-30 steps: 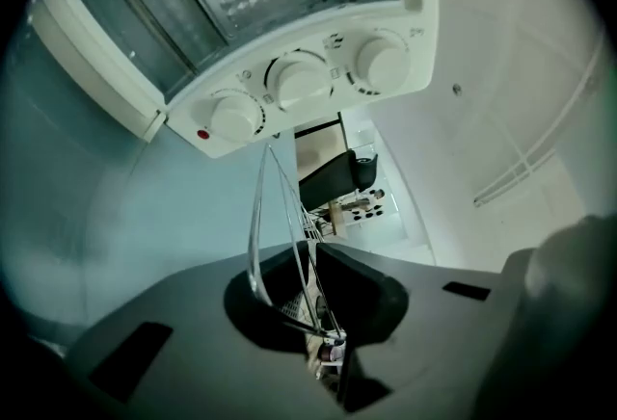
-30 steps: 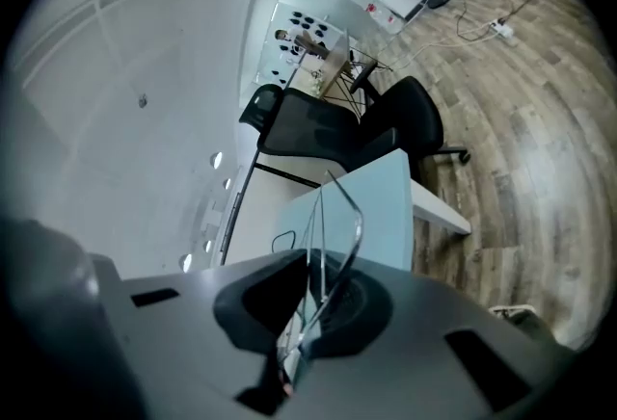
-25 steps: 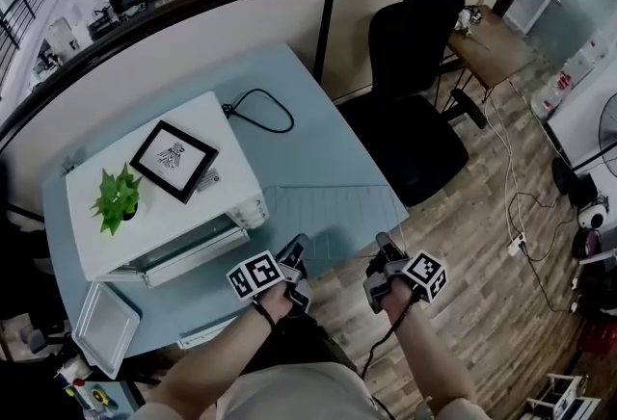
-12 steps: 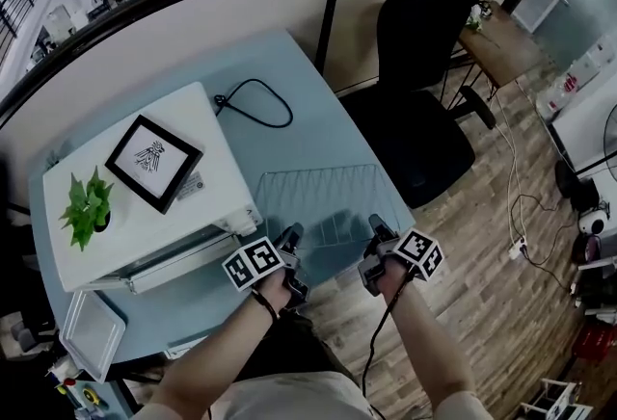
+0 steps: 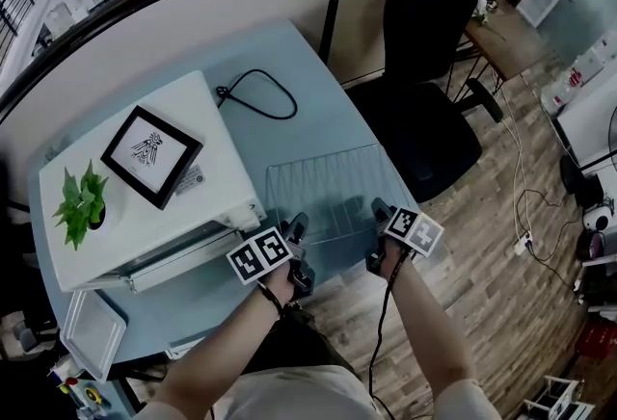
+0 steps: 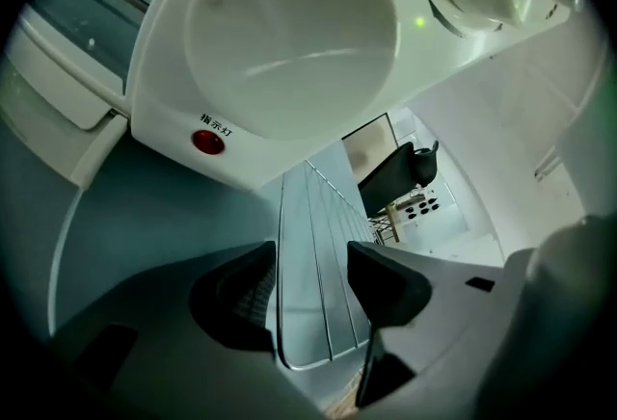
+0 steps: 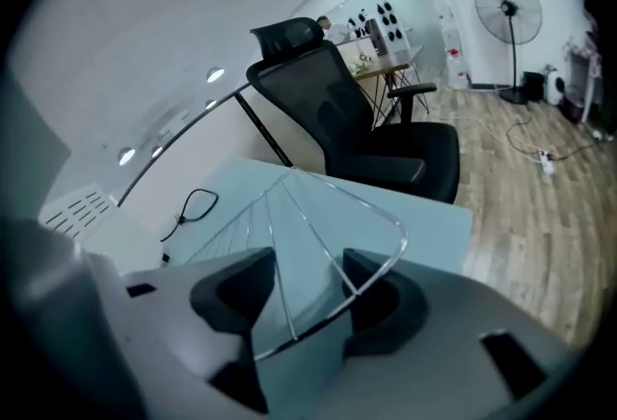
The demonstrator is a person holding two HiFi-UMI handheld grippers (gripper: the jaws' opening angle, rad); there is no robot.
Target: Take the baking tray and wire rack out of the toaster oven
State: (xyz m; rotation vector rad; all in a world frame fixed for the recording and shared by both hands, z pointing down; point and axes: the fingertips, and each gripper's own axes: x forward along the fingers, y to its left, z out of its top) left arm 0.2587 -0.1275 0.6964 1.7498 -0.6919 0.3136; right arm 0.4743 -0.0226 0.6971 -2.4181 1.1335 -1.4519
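Observation:
The wire rack (image 5: 333,189) lies flat on the blue table (image 5: 289,52), right of the white toaster oven (image 5: 207,144). My left gripper (image 5: 297,222) is at the rack's near left edge and my right gripper (image 5: 378,212) at its near right corner. Both sets of jaws are opening. In the left gripper view the rack (image 6: 310,245) runs between the left gripper's (image 6: 308,288) spread jaws, and no pad presses on it. The right gripper (image 7: 307,298) likewise straddles the rack's (image 7: 299,216) rounded corner without pressing. The baking tray (image 5: 92,331) rests at the table's near left corner.
A framed picture (image 5: 151,155) and a small green plant (image 5: 77,206) sit on top of the oven. A black cable (image 5: 262,96) loops on the table behind it. A black office chair (image 5: 424,91) stands beyond the table's right edge, over wooden floor.
The rack has come down flat onto the table. Both grippers sank with it, and their jaws have gone from shut on its near edge to spread apart.

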